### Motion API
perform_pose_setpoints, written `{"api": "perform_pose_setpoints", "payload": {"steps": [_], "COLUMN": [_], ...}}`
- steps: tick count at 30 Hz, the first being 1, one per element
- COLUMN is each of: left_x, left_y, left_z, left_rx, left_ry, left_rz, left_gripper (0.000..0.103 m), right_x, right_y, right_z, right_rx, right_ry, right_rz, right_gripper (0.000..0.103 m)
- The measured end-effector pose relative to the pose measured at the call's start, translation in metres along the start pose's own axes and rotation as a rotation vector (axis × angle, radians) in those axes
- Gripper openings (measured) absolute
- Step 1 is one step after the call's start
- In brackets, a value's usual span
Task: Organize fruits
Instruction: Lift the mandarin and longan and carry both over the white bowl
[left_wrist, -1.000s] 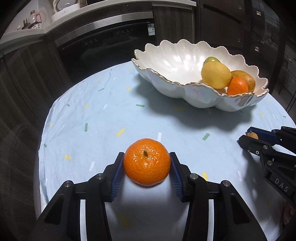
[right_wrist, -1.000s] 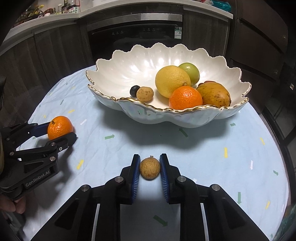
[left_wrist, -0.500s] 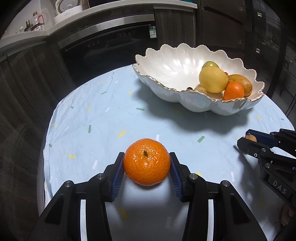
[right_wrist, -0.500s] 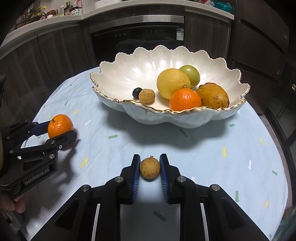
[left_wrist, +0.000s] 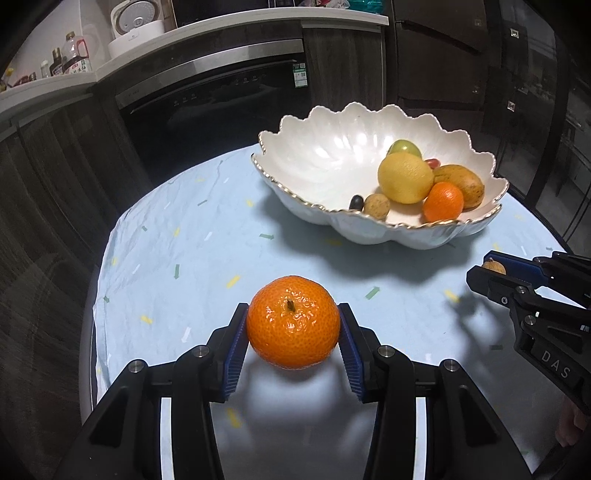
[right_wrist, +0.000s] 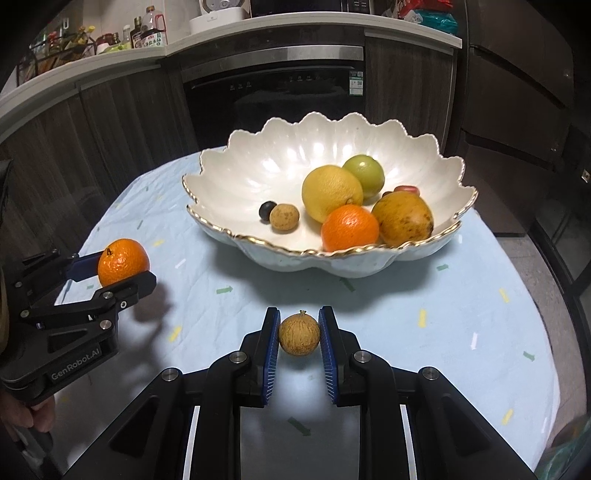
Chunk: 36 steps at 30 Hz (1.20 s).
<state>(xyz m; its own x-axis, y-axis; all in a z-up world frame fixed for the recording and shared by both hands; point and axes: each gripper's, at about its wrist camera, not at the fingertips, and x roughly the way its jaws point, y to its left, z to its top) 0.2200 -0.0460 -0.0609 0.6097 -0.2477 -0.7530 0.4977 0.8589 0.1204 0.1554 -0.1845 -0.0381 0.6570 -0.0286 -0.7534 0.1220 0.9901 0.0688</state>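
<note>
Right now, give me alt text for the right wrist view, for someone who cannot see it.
The right tool grips a small brown longan above a pale blue tablecloth. Beyond it sits a scalloped white bowl holding a lemon, lime, mandarin and other fruit. At left, the left tool holds a second mandarin.

The right gripper (right_wrist: 299, 332) clamps a small round brown fruit (right_wrist: 299, 333) between its blue pads, held above the near part of the round table (right_wrist: 461, 314) with its pale blue confetti-print cloth. At the table's left edge the left gripper (right_wrist: 122, 269) pinches a mandarin (right_wrist: 123, 261). Toward the far edge sits a white scalloped bowl (right_wrist: 258, 162) with a gold rim. Inside it — a lemon (right_wrist: 331, 192), a green lime (right_wrist: 364, 170), an orange (right_wrist: 349, 228), a brownish mango (right_wrist: 402, 218), a small tan fruit (right_wrist: 284, 217) and a dark one (right_wrist: 267, 210) just beside it.
</note>
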Motion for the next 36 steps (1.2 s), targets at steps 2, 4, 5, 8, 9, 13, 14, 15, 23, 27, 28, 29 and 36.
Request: {"api": "perform_pose_setpoints", "payload": {"steps": [2, 4, 5, 8, 9, 13, 14, 15, 23, 27, 28, 29, 36], "left_x": [-0.003, -0.006, -0.007, -0.011, -0.012, -0.015, -0.016, -0.017, -0.02, -0.02, -0.02, -0.02, -0.017], "left_y": [-0.002, -0.006, -0.007, -0.011, -0.013, -0.017, -0.018, -0.018, -0.025, -0.029, -0.03, -0.031, -0.037], "left_z": [0.002, 0.005, 0.007, 0.011, 0.013, 0.019, 0.02, 0.022, 0.032, 0.038, 0.04, 0.041, 0.052], "left_rx": [0.001, 0.002, 0.002, 0.006, 0.007, 0.008, 0.009, 0.008, 0.008, 0.009, 0.009, 0.009, 0.01], "left_ry": [-0.004, -0.011, -0.013, -0.021, -0.024, -0.034, -0.036, -0.039, -0.055, -0.063, -0.064, -0.066, -0.075], "left_rz": [0.001, 0.0, -0.002, -0.003, -0.004, -0.006, -0.006, -0.006, -0.01, -0.012, -0.012, -0.013, -0.02], "left_gripper": [0.046, 0.046, 0.046, 0.046, 0.046, 0.046, 0.046, 0.046, 0.046, 0.046, 0.046, 0.046, 0.046], "right_x": [-0.004, -0.008, -0.009, -0.014, -0.016, -0.02, -0.021, -0.022, -0.029, -0.031, -0.031, -0.032, -0.034], "right_y": [-0.003, -0.006, -0.007, -0.011, -0.013, -0.019, -0.02, -0.021, -0.031, -0.038, -0.039, -0.041, -0.051], "right_z": [0.002, 0.005, 0.006, 0.011, 0.012, 0.017, 0.018, 0.018, 0.028, 0.033, 0.035, 0.036, 0.047], "right_rx": [0.001, 0.002, 0.002, 0.003, 0.003, 0.004, 0.002, 0.001, -0.004, -0.008, -0.01, -0.011, -0.017], "right_ry": [-0.009, -0.019, -0.023, -0.036, -0.04, -0.051, -0.054, -0.056, -0.082, -0.094, -0.097, -0.1, -0.12], "right_rz": [-0.001, -0.001, -0.002, -0.005, -0.006, -0.012, -0.014, -0.015, -0.023, -0.033, -0.036, -0.038, -0.05], "right_gripper": [0.023, 0.023, 0.023, 0.023, 0.023, 0.023, 0.023, 0.023, 0.023, 0.023, 0.023, 0.023, 0.023]}}
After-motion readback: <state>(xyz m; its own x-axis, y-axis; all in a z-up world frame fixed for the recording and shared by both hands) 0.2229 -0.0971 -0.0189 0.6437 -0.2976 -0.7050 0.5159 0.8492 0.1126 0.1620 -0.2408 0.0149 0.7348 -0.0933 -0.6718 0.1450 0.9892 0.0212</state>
